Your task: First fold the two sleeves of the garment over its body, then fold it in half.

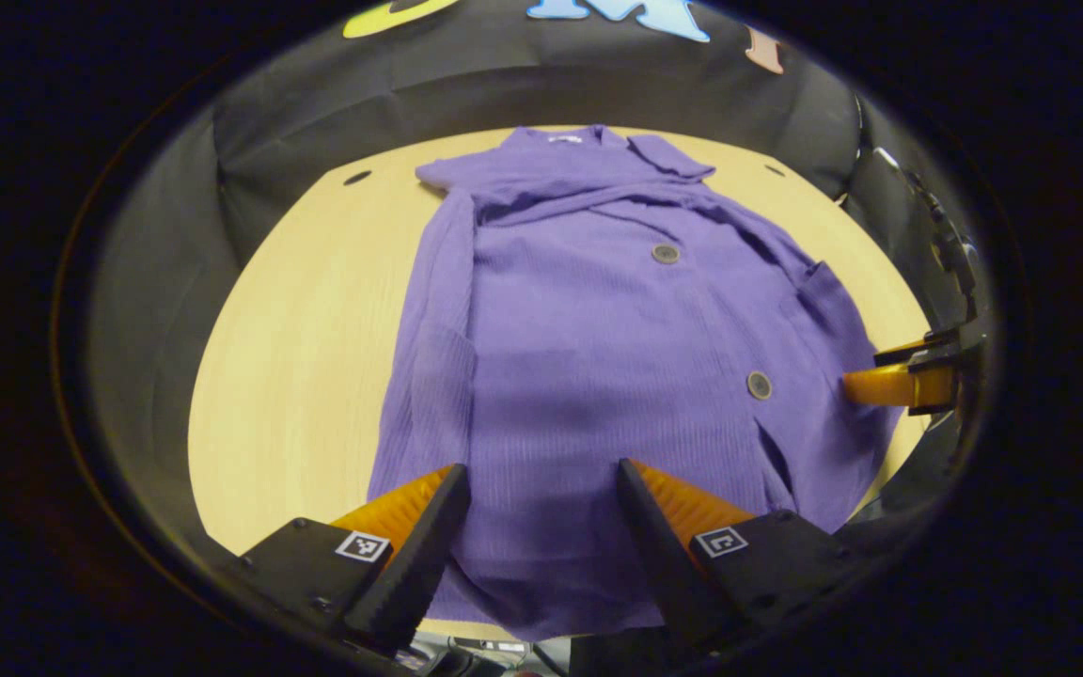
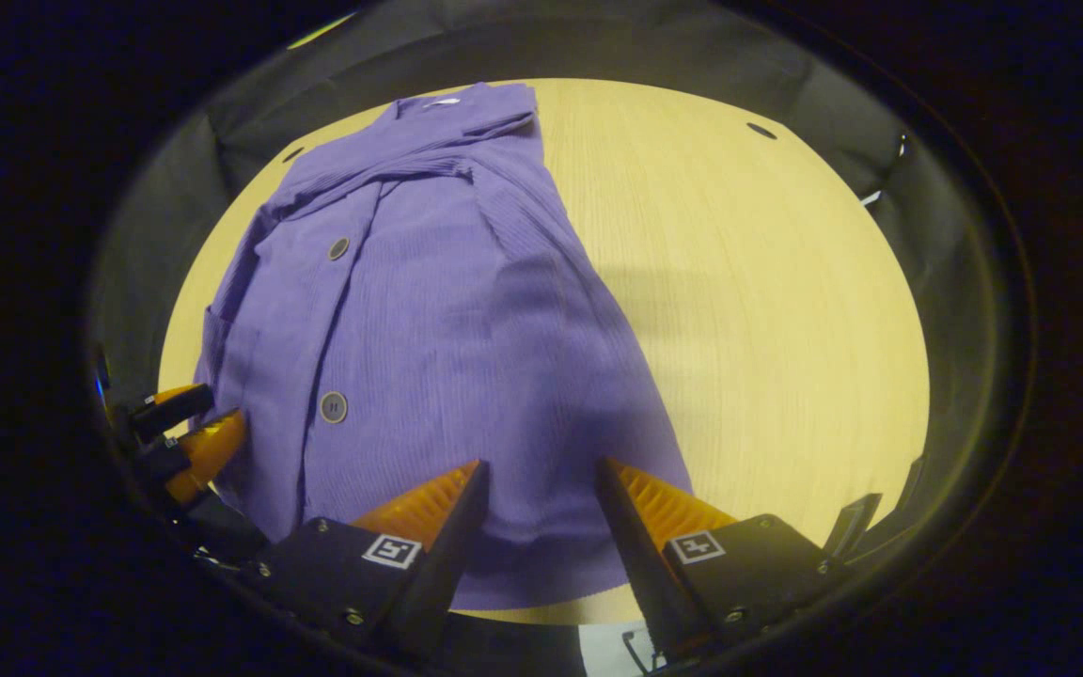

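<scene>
Across the centre of the left gripper view, a purple button-front cardigan [image 1: 598, 348] lies flat on the light wooden table [image 1: 288, 357], collar at the top of the frame and hem at the bottom. Its long axis runs straight away from the fingers in both views. Both sleeves appear already laid over the body: one runs down the left side of the frame, the other crosses below the collar.

The left gripper [image 1: 541, 527] is spread, holding nothing, poised above the hem near the lower centre. The right gripper [image 2: 537, 522] is likewise spread and empty, above the hem in the right gripper view. In the left gripper view it also shows at the right edge beside the cardigan.

Judgement: the remaining step is the half fold. Each gripper is nearest its own hem corner, and the collar lies directly ahead of both.
</scene>
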Demonstrator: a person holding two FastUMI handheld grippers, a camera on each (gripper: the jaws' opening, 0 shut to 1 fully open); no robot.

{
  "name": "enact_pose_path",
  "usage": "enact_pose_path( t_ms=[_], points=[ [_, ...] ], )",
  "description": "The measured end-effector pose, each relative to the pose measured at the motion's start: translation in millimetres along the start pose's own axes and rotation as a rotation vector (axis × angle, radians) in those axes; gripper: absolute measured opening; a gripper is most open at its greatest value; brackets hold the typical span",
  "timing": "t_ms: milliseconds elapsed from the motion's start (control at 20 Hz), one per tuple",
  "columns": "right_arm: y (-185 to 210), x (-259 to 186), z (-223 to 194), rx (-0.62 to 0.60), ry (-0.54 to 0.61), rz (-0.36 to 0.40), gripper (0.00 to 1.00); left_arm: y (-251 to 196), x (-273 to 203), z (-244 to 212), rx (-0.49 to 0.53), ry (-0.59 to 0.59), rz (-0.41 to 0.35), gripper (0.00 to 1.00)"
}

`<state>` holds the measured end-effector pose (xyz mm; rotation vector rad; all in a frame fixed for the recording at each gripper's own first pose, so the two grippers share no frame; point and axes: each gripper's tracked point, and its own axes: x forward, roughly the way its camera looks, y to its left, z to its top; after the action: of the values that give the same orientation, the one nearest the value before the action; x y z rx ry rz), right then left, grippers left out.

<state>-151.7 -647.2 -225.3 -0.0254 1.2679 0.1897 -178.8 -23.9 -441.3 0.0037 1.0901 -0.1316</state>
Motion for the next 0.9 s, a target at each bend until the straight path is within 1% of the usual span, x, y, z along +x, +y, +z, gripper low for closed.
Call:
enact_pose_path(
  t_ms=[50,200,250,300,350,450,500,550,600,700,750,900],
  points=[
    [0,0,0,-0.016,0.001,-0.009,0.81,-2,1,-3,-0.008,0.028,0.004,1.0],
    [2,0,-2,-0.021,0.011,-0.025,0.83,-3,0,-2,-0.008,0.027,0.0,1.0],
    [2,0,-1,-0.017,0.015,-0.025,0.8,-4,0,-2,-0.007,0.034,0.0,0.99],
    [3,-1,-4,-0.017,0.018,-0.02,0.83,-5,0,-2,-0.004,0.032,-0.006,0.98],
    [5,-1,-2,-0.015,0.015,-0.023,0.83,-6,0,2,0.0,0.025,-0.009,0.96],
    [5,0,2,-0.025,-0.007,-0.016,0.82,-10,3,4,0.014,0.02,-0.021,0.84],
    [10,3,0,-0.034,-0.016,-0.007,0.73,-13,6,5,0.01,0.011,-0.022,0.78],
    [15,3,1,-0.04,-0.025,0.013,0.65,-15,6,10,0.001,0.004,-0.027,0.6],
    [24,5,2,-0.023,-0.029,0.045,0.58,-14,7,13,-0.023,-0.002,-0.033,0.45],
    [25,3,1,0.024,-0.01,0.065,0.11,-14,7,14,-0.054,-0.001,-0.033,0.15],
    [24,1,1,0.04,0.0,0.076,0.1,-14,7,15,-0.055,0.001,-0.03,0.09],
    [24,1,3,0.098,0.0,0.117,0.09,-15,8,17,-0.048,-0.005,-0.022,0.09]
  ],
)
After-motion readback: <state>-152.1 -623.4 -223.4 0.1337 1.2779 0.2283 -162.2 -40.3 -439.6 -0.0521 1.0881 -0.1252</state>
